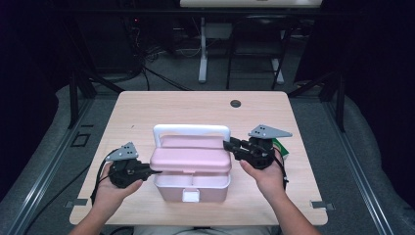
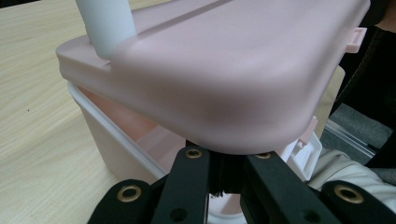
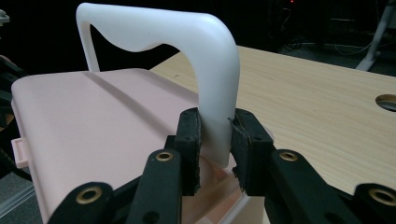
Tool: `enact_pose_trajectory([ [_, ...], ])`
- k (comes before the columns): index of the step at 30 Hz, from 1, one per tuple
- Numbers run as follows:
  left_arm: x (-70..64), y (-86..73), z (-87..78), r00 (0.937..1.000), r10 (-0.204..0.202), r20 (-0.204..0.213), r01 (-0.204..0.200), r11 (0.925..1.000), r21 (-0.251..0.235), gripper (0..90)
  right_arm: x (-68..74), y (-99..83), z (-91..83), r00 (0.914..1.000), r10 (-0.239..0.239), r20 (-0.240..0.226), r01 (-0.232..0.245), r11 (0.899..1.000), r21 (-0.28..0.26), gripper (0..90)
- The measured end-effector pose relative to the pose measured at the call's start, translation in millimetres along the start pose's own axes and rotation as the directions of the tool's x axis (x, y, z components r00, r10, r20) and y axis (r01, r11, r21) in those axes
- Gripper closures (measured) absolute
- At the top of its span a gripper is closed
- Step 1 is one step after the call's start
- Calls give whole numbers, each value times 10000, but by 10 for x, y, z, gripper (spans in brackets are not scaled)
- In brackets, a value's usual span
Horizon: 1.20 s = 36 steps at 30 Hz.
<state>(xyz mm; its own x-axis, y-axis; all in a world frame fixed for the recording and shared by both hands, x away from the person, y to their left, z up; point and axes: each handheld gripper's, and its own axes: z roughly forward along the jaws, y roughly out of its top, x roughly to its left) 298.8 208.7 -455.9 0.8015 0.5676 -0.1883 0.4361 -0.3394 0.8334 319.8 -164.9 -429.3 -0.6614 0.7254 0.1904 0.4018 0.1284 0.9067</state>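
Pink box (image 1: 192,183) near the middle of the table (image 1: 147,105), slightly toward 6 o'clock, close to the person's edge. Pink lid (image 1: 190,157) raised off the box at the front, with a gap open between lid and box rim; white latch (image 1: 191,196) at the 6 o'clock face of the box. White handle (image 1: 191,130) upright along the 12 o'clock side of the lid.

Left gripper (image 1: 155,172) at 9 o'clock of the box, held in the left hand (image 1: 113,192), jaws pointing toward 3 o'clock and reaching under the lid's edge. In the left gripper view, jaws close together directly beneath the rounded corner of the lid (image 2: 224,79), tips hidden under it; cannot tell whether clenched on anything or merely resting below. Box interior (image 2: 154,140) visible through the gap.

Right gripper (image 1: 228,145) at 3 o'clock of the box, held in the right hand (image 1: 266,174), jaws pointing toward 9 o'clock. In the right gripper view, jaws clenched on the near leg of the handle (image 3: 212,112), one pad pressed on each side, grasping it just above the lid (image 3: 93,121).

Round hole (image 1: 236,103) in the table at 12 o'clock. Green object (image 1: 280,148) partly hidden behind the right gripper, at 3 o'clock of the box
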Motion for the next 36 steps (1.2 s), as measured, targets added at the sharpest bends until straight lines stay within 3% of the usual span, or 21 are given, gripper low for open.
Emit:
enact_pose_trajectory([
  [4,3,13,-6,10000,54,15,-54,10000,4,900,-20,-16,-58,9995,-85,311,89,9999,-121,700],
  [19,14,201,-66,9996,198,-187,-202,9995,-260,900,20,-199,-284,9978,-211,630,237,9989,-409,859],
  [28,49,333,-90,9994,193,-293,-204,9990,-394,900,97,-407,-232,9987,-335,385,333,9994,58,898],
  [36,85,432,-98,9989,211,-417,-231,9985,-487,900,240,-563,-106,9976,-673,-133,679,9960,576,900],
])
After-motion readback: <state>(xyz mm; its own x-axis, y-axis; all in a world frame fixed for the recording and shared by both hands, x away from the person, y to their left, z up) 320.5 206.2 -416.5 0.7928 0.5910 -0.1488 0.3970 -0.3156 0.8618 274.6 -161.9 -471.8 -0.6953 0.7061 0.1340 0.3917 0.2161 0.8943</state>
